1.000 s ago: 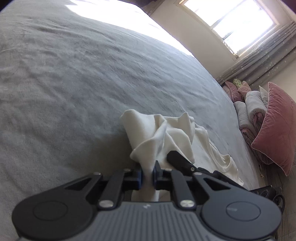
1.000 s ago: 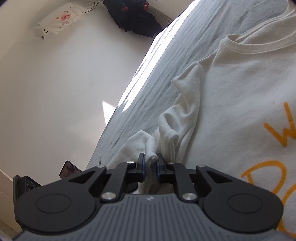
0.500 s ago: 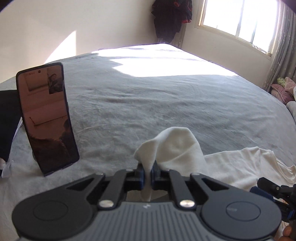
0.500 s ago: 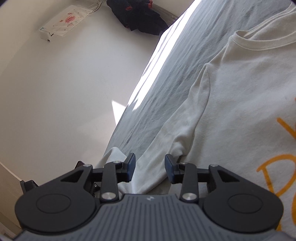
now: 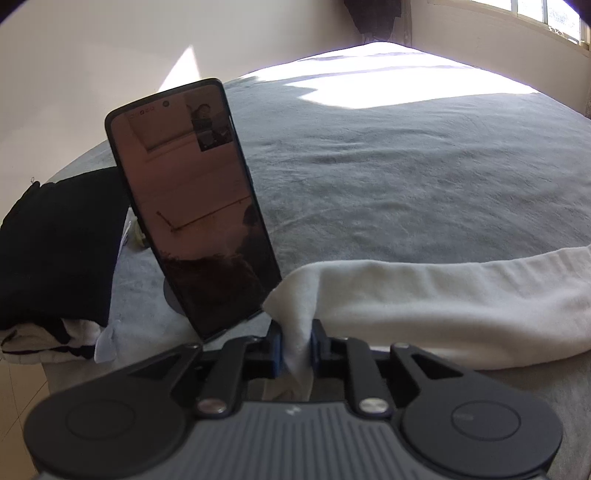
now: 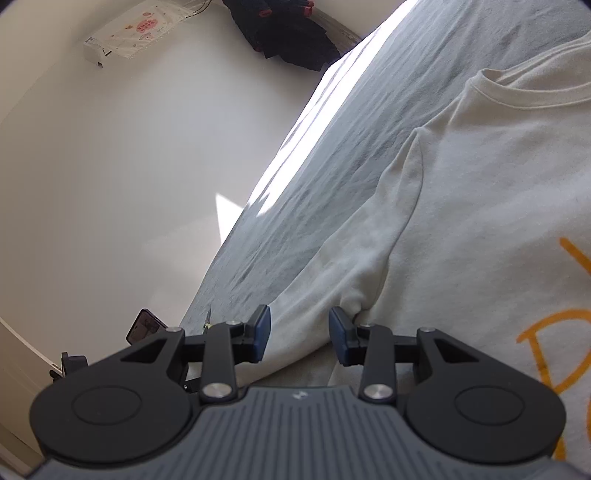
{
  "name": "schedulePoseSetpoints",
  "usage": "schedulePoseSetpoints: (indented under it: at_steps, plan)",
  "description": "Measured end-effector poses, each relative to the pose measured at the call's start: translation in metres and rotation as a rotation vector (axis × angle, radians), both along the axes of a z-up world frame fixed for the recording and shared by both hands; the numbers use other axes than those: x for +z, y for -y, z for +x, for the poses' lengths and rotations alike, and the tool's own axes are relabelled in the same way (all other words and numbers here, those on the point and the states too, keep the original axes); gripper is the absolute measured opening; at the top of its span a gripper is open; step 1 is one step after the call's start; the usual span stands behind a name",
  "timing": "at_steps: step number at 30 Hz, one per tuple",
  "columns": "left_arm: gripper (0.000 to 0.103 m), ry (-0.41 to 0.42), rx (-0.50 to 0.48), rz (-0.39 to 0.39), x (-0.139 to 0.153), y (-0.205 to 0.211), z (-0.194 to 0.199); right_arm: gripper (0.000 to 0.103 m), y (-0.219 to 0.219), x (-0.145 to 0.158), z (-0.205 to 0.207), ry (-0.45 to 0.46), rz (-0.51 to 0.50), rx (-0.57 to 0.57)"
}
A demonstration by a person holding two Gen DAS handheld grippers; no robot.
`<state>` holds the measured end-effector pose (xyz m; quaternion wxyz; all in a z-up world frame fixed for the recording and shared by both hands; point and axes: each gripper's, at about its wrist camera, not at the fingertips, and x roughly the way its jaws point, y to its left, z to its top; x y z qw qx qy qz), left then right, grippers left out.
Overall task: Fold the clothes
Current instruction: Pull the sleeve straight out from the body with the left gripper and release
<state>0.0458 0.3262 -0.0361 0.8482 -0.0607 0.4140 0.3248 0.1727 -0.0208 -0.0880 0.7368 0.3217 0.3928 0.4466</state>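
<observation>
A cream long-sleeved shirt [image 6: 491, 206] with orange lettering lies on the grey bedspread [image 6: 369, 147], neckline toward the top right in the right wrist view. Its sleeve [image 5: 443, 295] stretches out flat to the right in the left wrist view. My left gripper [image 5: 294, 345] is shut on the sleeve's cuff end, low over the bed. My right gripper [image 6: 299, 334] stands open just above the underarm of that sleeve [image 6: 332, 291], with cloth lying under the gap and nothing pinched.
A phone [image 5: 192, 206] stands propped upright just left of the held cuff, very close to my left gripper. A folded black garment [image 5: 62, 251] lies on a pile at the bed's left edge. Dark clothes [image 6: 288, 33] hang on the far wall.
My left gripper has pulled the cuff leftward toward the phone, drawing the bunched sleeve out straight. My right gripper has let go of the sleeve and opened wider.
</observation>
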Motion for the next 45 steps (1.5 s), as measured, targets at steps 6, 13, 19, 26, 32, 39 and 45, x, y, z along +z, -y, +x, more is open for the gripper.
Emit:
schedulePoseSetpoints:
  at_steps: [6,13,19,26,32,39,45]
  plan:
    - [0.028,-0.03,0.036,0.08,0.004,0.0,-0.009,0.04,-0.001,-0.002,0.001,0.0,0.001,0.0]
    - [0.028,0.032,0.084,-0.02,0.013,-0.015,-0.033,0.04,-0.002,-0.002,0.0,-0.005,0.007,0.0]
    - [0.029,0.193,0.142,-0.348,0.006,-0.039,-0.058,0.042,-0.007,-0.001,-0.003,-0.018,0.031,0.029]
    - [0.006,0.179,0.155,-0.335,0.001,-0.041,-0.057,0.042,-0.015,0.0,-0.009,0.025,-0.025,0.038]
    - [0.006,0.186,0.203,-0.346,0.006,-0.041,-0.064,0.042,-0.016,0.0,-0.01,0.042,-0.035,0.036]
    - [0.021,0.166,0.219,-0.199,0.019,-0.026,-0.066,0.042,-0.013,0.001,-0.009,0.057,-0.035,0.024]
    - [0.021,0.257,0.137,-0.096,0.033,-0.013,-0.066,0.042,-0.016,0.001,-0.01,0.062,-0.044,0.023]
